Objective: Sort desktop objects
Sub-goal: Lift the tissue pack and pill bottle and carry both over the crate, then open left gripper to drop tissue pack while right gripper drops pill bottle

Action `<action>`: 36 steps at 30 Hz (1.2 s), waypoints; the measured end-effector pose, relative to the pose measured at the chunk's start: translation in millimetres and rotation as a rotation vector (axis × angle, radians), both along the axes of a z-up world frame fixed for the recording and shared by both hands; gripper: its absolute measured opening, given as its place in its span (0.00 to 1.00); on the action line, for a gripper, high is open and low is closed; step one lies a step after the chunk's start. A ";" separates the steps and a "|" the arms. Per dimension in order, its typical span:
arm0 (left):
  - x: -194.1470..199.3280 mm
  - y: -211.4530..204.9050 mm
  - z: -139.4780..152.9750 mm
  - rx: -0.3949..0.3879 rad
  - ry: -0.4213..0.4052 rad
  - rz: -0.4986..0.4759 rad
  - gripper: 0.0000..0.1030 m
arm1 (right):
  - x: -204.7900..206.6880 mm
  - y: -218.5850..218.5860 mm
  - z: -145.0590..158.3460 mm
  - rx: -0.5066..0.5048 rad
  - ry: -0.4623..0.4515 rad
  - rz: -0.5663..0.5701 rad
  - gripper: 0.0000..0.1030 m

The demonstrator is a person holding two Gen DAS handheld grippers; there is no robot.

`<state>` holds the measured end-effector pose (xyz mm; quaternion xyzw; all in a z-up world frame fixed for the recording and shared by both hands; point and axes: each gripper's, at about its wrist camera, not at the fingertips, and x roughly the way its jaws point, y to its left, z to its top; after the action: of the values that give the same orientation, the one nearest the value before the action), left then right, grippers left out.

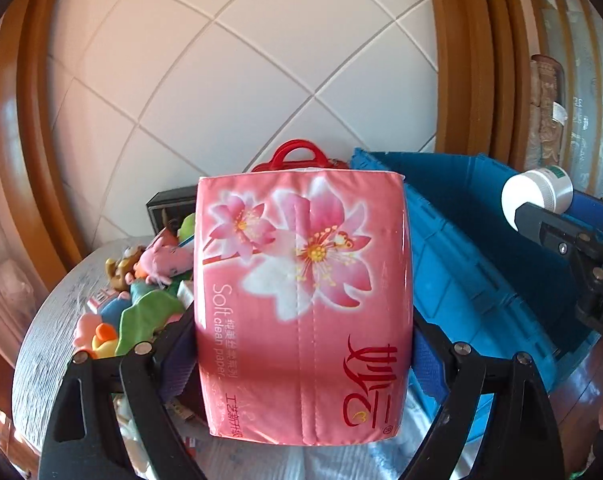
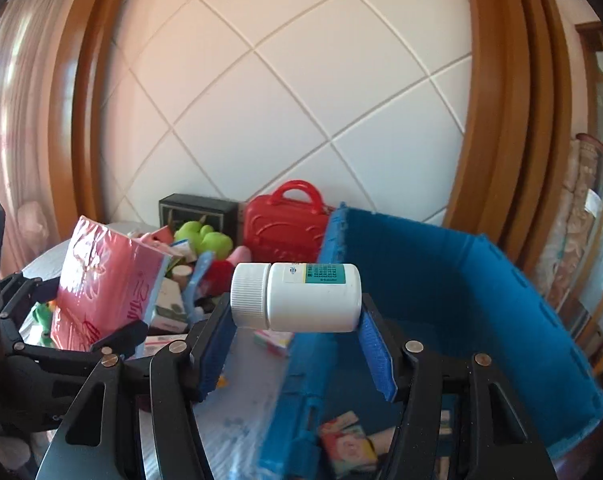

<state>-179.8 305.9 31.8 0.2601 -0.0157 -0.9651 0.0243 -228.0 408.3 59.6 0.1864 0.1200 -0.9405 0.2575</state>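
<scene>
Left wrist view: your left gripper (image 1: 303, 344) squeezes a soft, light pink tissue pack (image 1: 303, 300) by its sides beside the blue crate (image 1: 481, 264). Your right gripper (image 2: 297, 344) pinches a rigid, slippery white pill bottle (image 2: 297, 296) endwise over the crate.

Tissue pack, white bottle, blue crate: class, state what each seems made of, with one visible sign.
Tissue pack: thin glossy plastic film, probably; it shines and shows a seam.
White bottle: smooth hard plastic, likely; ribbed cap, printed label.
Blue crate: matte rigid plastic, apparently; moulded ribs on its wall.
</scene>
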 end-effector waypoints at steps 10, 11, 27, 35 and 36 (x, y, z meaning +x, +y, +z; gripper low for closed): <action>-42.1 126.8 25.7 -0.006 -0.005 -0.196 0.87 | -64.5 110.7 -1.0 0.044 -0.018 -0.223 0.57; -46.1 135.9 23.6 -0.004 -0.018 -0.208 0.87 | -69.6 120.7 -4.0 0.048 -0.026 -0.239 0.57; -82.7 226.5 2.8 -0.040 -0.169 -0.281 0.87 | -125.7 206.8 -52.1 0.079 -0.150 -0.335 0.57; -96.6 233.9 -19.9 -0.012 -0.337 -0.262 0.88 | -135.0 213.6 -62.2 0.144 -0.176 -0.343 0.57; -96.1 233.1 -20.1 -0.006 -0.339 -0.263 0.88 | -136.1 214.2 -63.1 0.149 -0.177 -0.345 0.57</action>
<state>-275.9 539.0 11.8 0.4145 -0.0561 -0.9023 -0.1040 -364.0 622.5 -3.5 0.3045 0.1325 -0.9392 0.0878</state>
